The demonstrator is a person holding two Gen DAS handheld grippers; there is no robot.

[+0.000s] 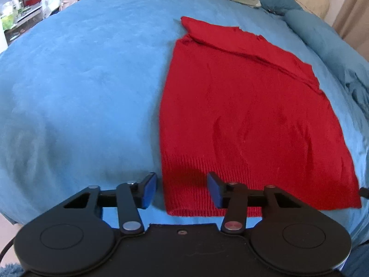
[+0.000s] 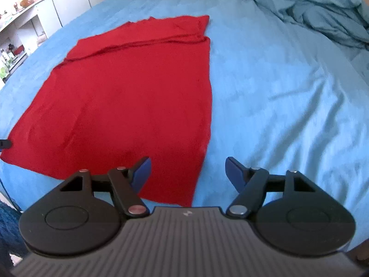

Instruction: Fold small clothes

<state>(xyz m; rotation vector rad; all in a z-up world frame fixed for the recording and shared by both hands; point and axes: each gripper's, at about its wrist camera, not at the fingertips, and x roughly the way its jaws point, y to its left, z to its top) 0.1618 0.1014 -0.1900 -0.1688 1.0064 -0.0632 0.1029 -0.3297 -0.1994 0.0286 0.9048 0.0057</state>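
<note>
Red knit garment (image 1: 249,120) lies flat on the blue bedspread (image 1: 80,92) (top part folded over, ribbed hem nearest)

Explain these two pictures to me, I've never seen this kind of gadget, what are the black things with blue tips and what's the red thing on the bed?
Each picture comes from a camera mounted on a hand-held claw, looking forward along its two blue-tipped fingers. One shows the left claw, the other the right claw. A person holds one in each hand; there is no robot arm. Both are open and hold nothing. On the blue bedspread lies a red knitted garment, flat, its far part folded over. Each claw hovers near one near corner of it. A rumpled blue duvet lies beyond.
</note>
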